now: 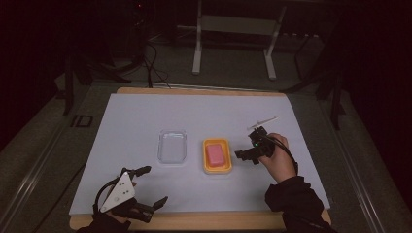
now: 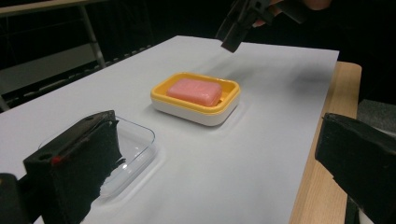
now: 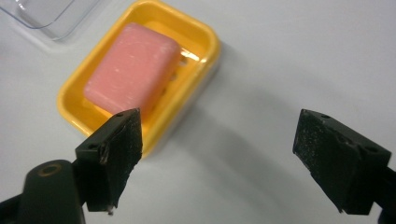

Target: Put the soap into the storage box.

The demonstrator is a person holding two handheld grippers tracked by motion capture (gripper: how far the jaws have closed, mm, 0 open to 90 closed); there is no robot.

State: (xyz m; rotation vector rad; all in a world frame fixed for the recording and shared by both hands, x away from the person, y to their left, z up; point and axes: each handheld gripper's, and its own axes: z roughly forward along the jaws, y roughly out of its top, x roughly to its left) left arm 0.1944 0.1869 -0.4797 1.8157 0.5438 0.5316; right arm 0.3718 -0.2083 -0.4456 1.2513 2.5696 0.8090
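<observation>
Hovering right gripper (image 3: 217,158), fingers wide, empty | pink soap (image 3: 132,67) in yellow dish (image 3: 205,51) just ahead-left, apart

The high view was dim overall — the room behind the table (image 1: 301,104) sank into near black, and only the white sheet (image 1: 145,121) caught even, soft light from above. Detail there was coarse and grainy, with dark corners. In the left gripper view the lighting was brighter; the soap dish (image 2: 198,109) threw a faint, soft-edged shadow, and the near black pads were blurred, out of focus. The clear tray (image 2: 135,149) showed pale glints along its rim. The right gripper view was sharpest at the pink soap (image 3: 133,70) — small highlights sat on the dish's yellow rim, and a broad diffuse shadow lay on the sheet beside it.
</observation>
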